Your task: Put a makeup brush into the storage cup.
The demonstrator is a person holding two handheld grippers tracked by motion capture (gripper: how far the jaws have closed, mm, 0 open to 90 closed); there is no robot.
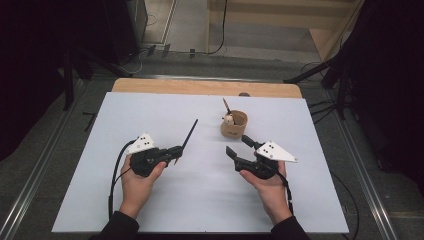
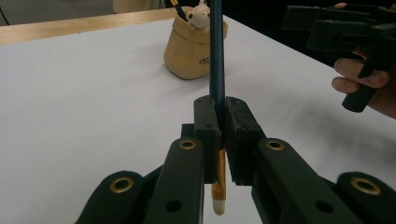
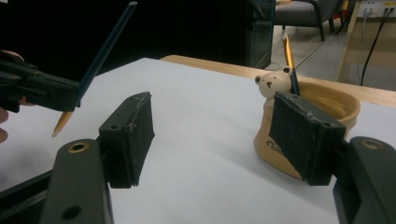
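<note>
fingers of the left gripper [image 2: 219, 140] pinch a dark blue pencil [image 2: 216, 56], holding it above the white table [image 1: 165, 200] left of the tan cup [image 1: 234, 125]. fingers of the right gripper [image 3: 219, 135] stand spread with nothing between them, just beside that cup.

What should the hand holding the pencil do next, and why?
Probably carry the pencil toward the tan cup and tip it in. The left gripper is shut on the pencil, lifted off the table, and the cup already holds a pencil, with the right gripper open beside it.
</note>
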